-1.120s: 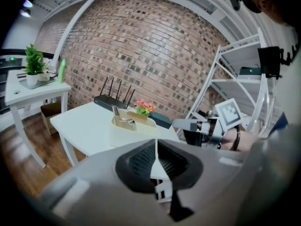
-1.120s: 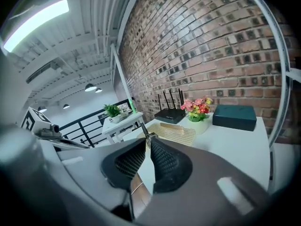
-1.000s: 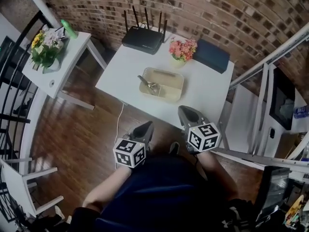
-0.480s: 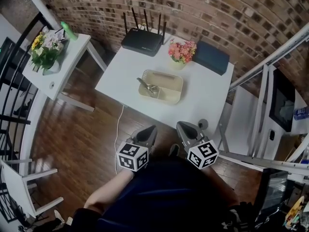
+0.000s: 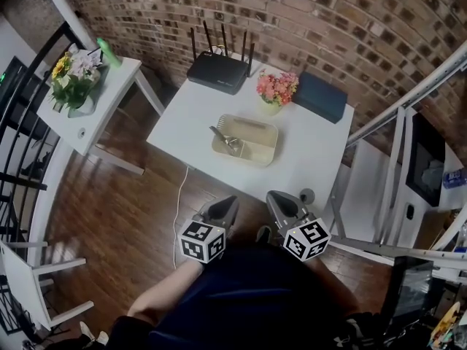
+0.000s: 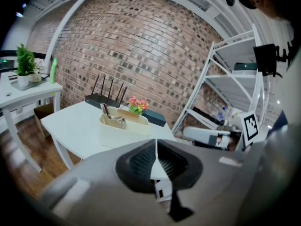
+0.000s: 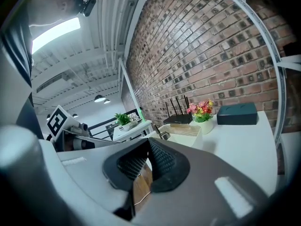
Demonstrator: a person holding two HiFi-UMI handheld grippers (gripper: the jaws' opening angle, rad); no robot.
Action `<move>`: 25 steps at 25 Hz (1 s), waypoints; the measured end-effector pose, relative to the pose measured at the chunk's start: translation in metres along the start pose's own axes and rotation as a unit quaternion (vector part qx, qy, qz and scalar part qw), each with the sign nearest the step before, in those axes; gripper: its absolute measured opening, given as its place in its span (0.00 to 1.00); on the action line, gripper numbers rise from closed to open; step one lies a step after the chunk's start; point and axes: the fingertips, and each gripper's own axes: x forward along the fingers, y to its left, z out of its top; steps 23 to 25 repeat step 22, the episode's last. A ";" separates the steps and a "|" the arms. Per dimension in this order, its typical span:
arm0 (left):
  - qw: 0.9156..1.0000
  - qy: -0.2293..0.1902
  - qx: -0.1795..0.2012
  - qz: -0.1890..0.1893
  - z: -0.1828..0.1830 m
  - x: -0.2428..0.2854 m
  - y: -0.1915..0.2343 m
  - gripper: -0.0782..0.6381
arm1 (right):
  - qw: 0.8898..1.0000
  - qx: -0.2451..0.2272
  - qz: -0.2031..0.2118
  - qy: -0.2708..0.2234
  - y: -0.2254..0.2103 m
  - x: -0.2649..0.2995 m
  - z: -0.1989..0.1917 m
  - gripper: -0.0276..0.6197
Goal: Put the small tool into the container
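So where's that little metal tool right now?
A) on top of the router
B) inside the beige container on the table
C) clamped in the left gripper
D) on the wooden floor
B: the tool lies in the left end of the container, while the left gripper and right gripper are both shut, empty and short of the table.

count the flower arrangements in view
2: pink flowers on the white table between the router and the dark box; a yellow-and-white bunch on the side table at the left. None look hidden.
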 end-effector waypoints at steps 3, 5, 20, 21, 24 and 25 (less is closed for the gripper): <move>1.000 -0.001 0.003 -0.002 0.002 0.001 -0.001 0.12 | 1.000 -0.002 -0.001 -0.003 0.000 -0.001 0.002 0.06; 1.000 0.000 0.006 -0.003 0.003 0.001 -0.002 0.12 | 1.000 -0.003 -0.002 -0.004 -0.001 -0.001 0.003 0.06; 1.000 0.008 0.005 -0.007 0.001 0.000 -0.001 0.12 | 1.000 0.010 0.000 0.005 0.001 0.003 -0.002 0.06; 1.000 0.008 0.005 -0.007 0.001 -0.001 0.000 0.12 | 1.000 0.011 0.000 0.005 0.002 0.003 -0.003 0.06; 1.000 0.008 0.005 -0.007 0.001 -0.001 0.001 0.12 | 1.000 0.011 0.001 0.006 0.003 0.004 -0.003 0.06; 1.000 0.008 0.005 -0.007 0.001 -0.001 0.001 0.12 | 1.000 0.011 0.001 0.006 0.003 0.004 -0.003 0.06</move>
